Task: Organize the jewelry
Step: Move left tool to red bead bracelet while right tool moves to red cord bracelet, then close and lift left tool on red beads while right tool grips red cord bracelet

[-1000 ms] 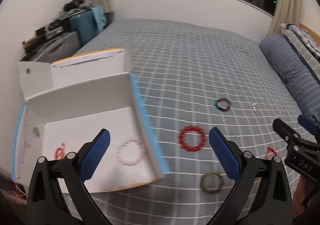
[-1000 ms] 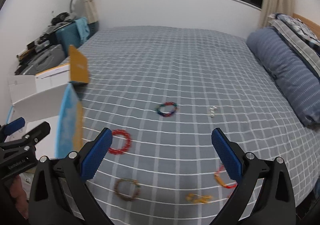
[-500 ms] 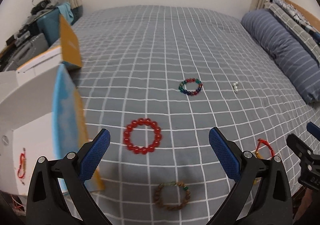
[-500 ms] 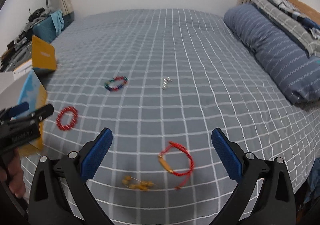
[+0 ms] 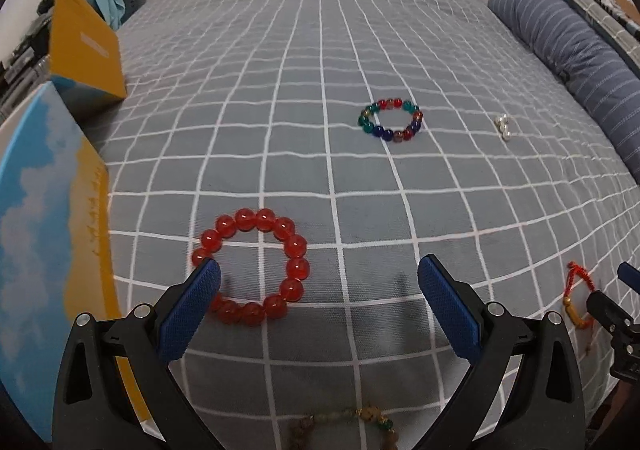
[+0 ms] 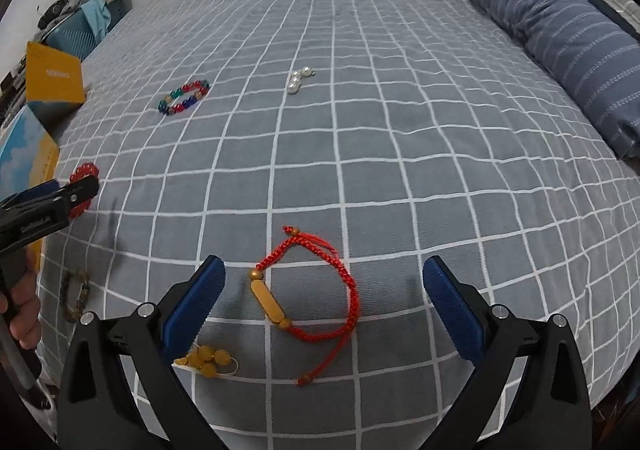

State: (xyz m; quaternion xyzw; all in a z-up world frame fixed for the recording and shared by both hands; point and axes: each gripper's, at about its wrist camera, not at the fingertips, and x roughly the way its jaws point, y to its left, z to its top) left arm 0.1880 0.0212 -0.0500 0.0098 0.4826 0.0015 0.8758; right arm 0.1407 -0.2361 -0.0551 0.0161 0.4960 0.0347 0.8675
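Note:
My left gripper (image 5: 319, 270) is open and low over the bed. A red bead bracelet (image 5: 256, 267) lies at its left finger, partly under it. A multicoloured bead bracelet (image 5: 391, 120) and small pearl pieces (image 5: 503, 126) lie farther back. A brown bead bracelet (image 5: 352, 424) lies close below. My right gripper (image 6: 323, 271) is open over a red cord bracelet (image 6: 316, 290) with a gold bar. Yellow beads (image 6: 208, 360) lie by its left finger. The box (image 5: 44, 234) stands at the left.
A striped blue pillow (image 6: 568, 34) lies along the bed's right side. The box's orange flap (image 5: 86, 46) stands up at the back left. Cluttered shelves and a blue case (image 6: 76, 30) sit beyond the bed's far left corner. The checked grey bedcover (image 5: 320, 50) stretches behind.
My left gripper swung right from over the box and came down to the red bead bracelet. My right gripper moved right and down over the red cord bracelet. Both stayed open.

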